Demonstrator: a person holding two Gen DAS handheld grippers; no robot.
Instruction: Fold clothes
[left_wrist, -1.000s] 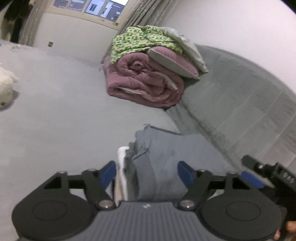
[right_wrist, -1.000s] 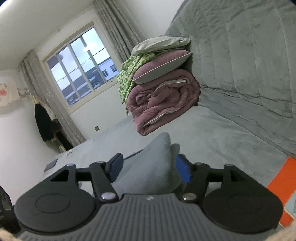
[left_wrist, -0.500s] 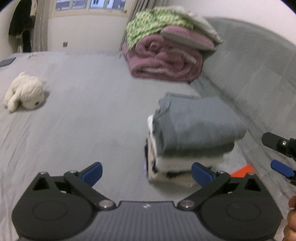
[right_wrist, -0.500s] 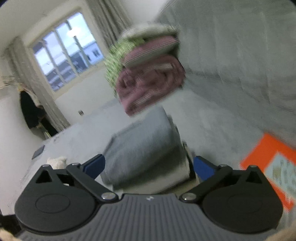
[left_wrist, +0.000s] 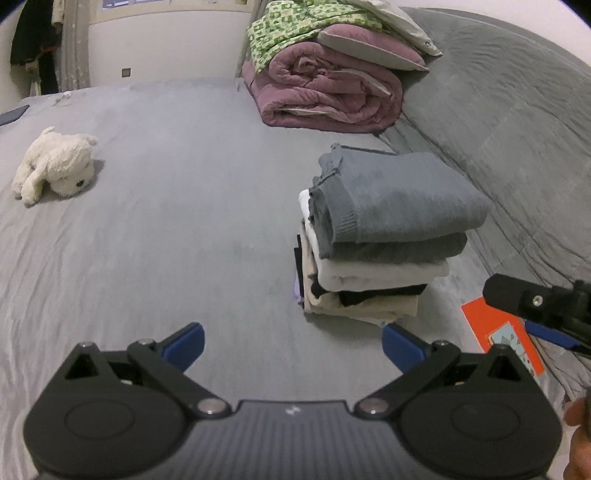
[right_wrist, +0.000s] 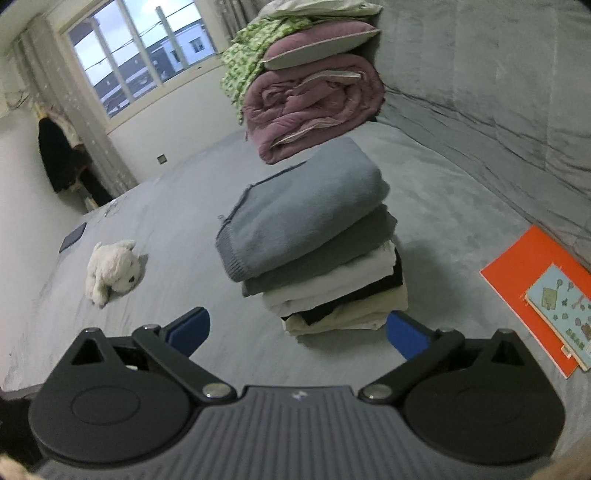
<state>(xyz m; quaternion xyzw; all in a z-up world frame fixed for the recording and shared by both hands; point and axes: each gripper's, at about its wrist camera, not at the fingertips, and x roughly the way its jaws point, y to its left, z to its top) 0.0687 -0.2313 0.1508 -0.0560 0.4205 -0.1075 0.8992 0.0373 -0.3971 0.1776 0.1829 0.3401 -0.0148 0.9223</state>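
A stack of folded clothes (left_wrist: 373, 280) stands on the grey bed (left_wrist: 166, 229), with a folded grey sweater (left_wrist: 395, 195) on top of white, black and beige layers. The same grey sweater (right_wrist: 303, 218) crowns the stack (right_wrist: 332, 295) in the right wrist view. My left gripper (left_wrist: 293, 347) is open and empty, hanging short of the stack and a little to its left. My right gripper (right_wrist: 299, 332) is open and empty too, just in front of the stack's near side. The right gripper (left_wrist: 546, 314) shows at the right edge of the left wrist view.
A white plush dog (left_wrist: 55, 166) lies on the bed to the left. A rolled pink quilt (left_wrist: 325, 88) with pillows and a green cloth sits at the back. An orange book (right_wrist: 543, 291) lies right of the stack. The grey padded headboard (left_wrist: 498, 110) rises on the right.
Both grippers let go of the grey sweater, opened wide and drew back from it. The sweater now rests on top of the stack.
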